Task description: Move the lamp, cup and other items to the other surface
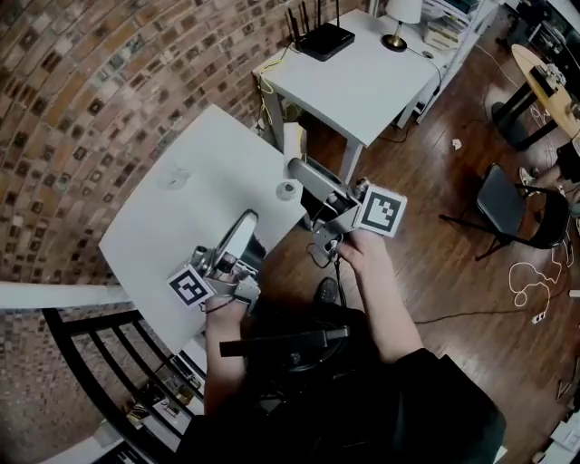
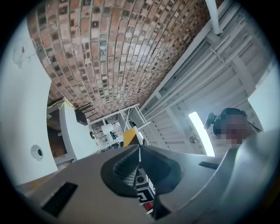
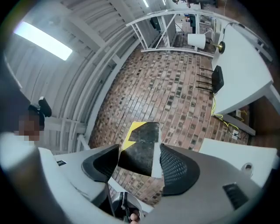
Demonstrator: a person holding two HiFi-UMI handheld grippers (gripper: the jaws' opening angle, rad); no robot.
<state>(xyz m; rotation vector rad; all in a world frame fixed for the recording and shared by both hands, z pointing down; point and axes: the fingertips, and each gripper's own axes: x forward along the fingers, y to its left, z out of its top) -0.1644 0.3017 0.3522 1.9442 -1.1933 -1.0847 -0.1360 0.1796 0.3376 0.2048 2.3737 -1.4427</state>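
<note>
My right gripper [image 1: 295, 169] [image 3: 154, 162] is shut on a flat black-and-yellow book [image 3: 141, 151], whose pale edge [image 1: 293, 141] sticks up past the jaws in the head view. It is held in the air between the two white tables. My left gripper [image 1: 243, 223] [image 2: 140, 152] is shut with nothing between its pads, over the near table's [image 1: 195, 213] right edge. The lamp [image 1: 400, 18] [image 3: 197, 40] stands on the far table [image 1: 362, 82] beside a black router [image 1: 322, 40] [image 3: 217, 78]. The book's yellow corner [image 2: 129, 136] shows in the left gripper view.
On the near table lie a small round ring [image 1: 287, 189] [image 2: 37, 152] and a faint clear thing, maybe a glass [image 1: 172, 175]. A brick wall backs both tables. A dark chair [image 1: 512, 213] and cables lie on the wood floor to the right. A black railing [image 1: 100, 362] is at lower left.
</note>
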